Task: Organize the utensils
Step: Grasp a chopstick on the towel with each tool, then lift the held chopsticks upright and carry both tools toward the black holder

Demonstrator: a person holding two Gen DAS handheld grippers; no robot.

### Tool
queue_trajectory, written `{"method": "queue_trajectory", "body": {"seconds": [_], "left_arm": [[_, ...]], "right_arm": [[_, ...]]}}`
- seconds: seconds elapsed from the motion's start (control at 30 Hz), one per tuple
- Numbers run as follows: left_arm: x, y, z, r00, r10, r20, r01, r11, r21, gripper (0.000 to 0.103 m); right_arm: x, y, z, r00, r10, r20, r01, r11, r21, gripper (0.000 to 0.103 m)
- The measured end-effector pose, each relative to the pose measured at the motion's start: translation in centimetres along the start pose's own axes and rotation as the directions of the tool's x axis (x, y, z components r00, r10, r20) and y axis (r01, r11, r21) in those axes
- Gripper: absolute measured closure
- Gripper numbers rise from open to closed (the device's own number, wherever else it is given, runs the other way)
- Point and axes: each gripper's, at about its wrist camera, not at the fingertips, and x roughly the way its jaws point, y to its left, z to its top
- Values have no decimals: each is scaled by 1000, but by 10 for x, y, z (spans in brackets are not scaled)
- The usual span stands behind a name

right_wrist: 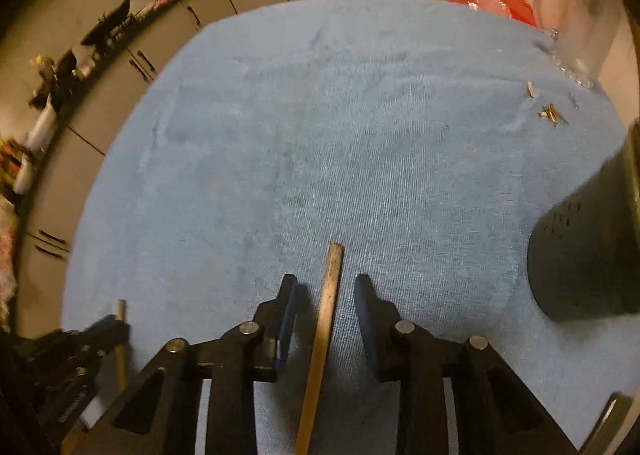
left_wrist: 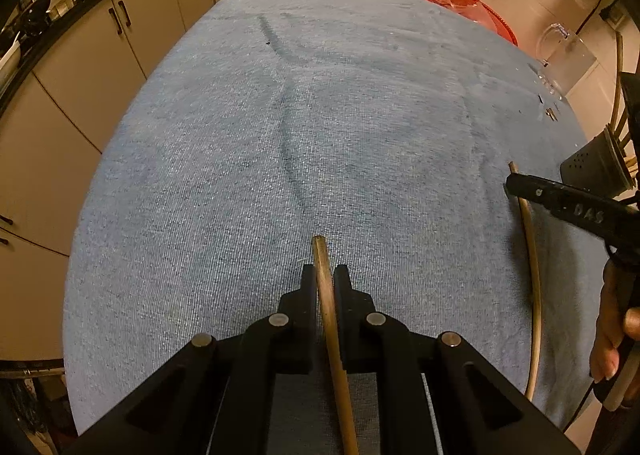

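Both grippers point steeply down at the blue towel [left_wrist: 280, 135], which I take as my landmark.

Left gripper [left_wrist: 325, 275]: jaws closed on a wooden chopstick [left_wrist: 330, 319]. It runs lengthwise between the pads, its blunt end sticking out past the tips over the near middle of the towel. Whether that end touches the cloth I cannot tell.

Right gripper [right_wrist: 326, 283]: jaws apart, straddling a second chopstick [right_wrist: 326, 307] that lies flat on the towel toward its right side. There is a clear gap on either side of the stick, so nothing is gripped yet.

Dark perforated holder [right_wrist: 580, 255]: stands at the towel's right edge, beyond the second chopstick, with other sticks already standing in it, as seen from the left wrist. I judge it the destination.

Step in hand, as I judge it: pinch the second stick.
- Keep it centred between the pads before closing, or it will roll on the pile.
- Close squarely across its width.
- Grip near this end, so the long tail hangs and drops into the holder easily.
- Lift straight; avoid dragging the towel.
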Motion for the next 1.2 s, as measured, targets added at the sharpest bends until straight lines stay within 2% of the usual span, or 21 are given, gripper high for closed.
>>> {"method": "queue_trajectory", "body": {"seconds": [0.07, 0.13, 0.23, 0.33, 0.4, 0.47, 0.57, 0.6, 0.67, 0.7, 0.77, 0.8, 0.83, 0.87, 0.9, 0.93, 1.03, 1.1, 1.2], "left_arm": [[3, -3, 5, 1000, 3, -7, -3, 1000, -8, 92], [3, -7, 7, 1000, 12, 0, -12, 1000, 5, 94], [4, -12, 16, 1000, -15, 15, 14, 1000, 4, 95], [-9, -12, 24, 998, -41, 53, 41, 999, 7, 95], [-26, -13, 28, 993, -60, 106, 59, 998, 13, 95], [-52, -12, 30, 979, -78, 186, 77, 997, 13, 95], [-86, -12, 31, 954, -108, 281, 107, 994, 19, 95], [-95, -11, 31, 945, -113, 305, 111, 994, 23, 95], [-117, -14, 29, 922, -122, 368, 119, 992, 32, 95], [-122, -16, 29, 914, -124, 385, 120, 992, 33, 95], [-137, -22, 25, 890, -128, 437, 120, 992, 46, 95], [-139, -22, 22, 882, -127, 453, 118, 992, 49, 95], [-144, -23, 22, 873, -123, 473, 111, 992, 52, 95], [-147, -26, 20, 866, -118, 486, 102, 993, 59, 95], [-147, -33, 19, 865, -117, 488, 98, 993, 66, 95], [-149, -31, 16, 867, -117, 484, 97, 993, 68, 95], [-146, -36, 14, 871, -110, 478, 86, 994, 72, 95], [-148, -36, 11, 871, -104, 480, 82, 994, 67, 95], [-149, -36, 12, 872, -104, 478, 85, 994, 62, 95]], "right_arm": [[2, 13, -1, 999, -53, 3, 53, 996, -73, 86], [2, 23, -2, 998, -66, 11, 67, 990, -124, 93], [-1, 23, -2, 1000, -22, 17, 24, 995, -102, 96], [-28, 21, -5, 993, 38, 111, -30, 997, -72, 96], [-61, 20, -11, 973, 95, 212, -83, 994, -68, 96], [-90, 20, -18, 943, 132, 307, -114, 991, -76, 96], [-137, 24, -34, 869, 158, 468, -120, 987, -110, 96], [-145, 26, -39, 852, 164, 497, -123, 986, -116, 96], [-170, 28, -54, 792, 175, 585, -123, 984, -129, 96], [-179, 30, -61, 769, 175, 614, -119, 984, -132, 96], [-197, 34, -75, 704, 177, 687, -112, 984, -138, 96], [-199, 35, -79, 684, 178, 708, -111, 984, -140, 96], [-202, 35, -85, 652, 178, 737, -104, 984, -145, 96], [-201, 38, -89, 640, 162, 751, -89, 987, -136, 96], [-199, 44, -89, 640, 154, 752, -83, 988, -132, 95], [-194, 44, -87, 658, 164, 735, -98, 986, -132, 96], [-188, 40, -90, 666, 184, 723, -145, 983, -116, 95], [-185, 34, -92, 667, 172, 725, -132, 985, -112, 95], [-172, 28, -89, 684, 158, 713, -131, 987, -93, 96]]}}
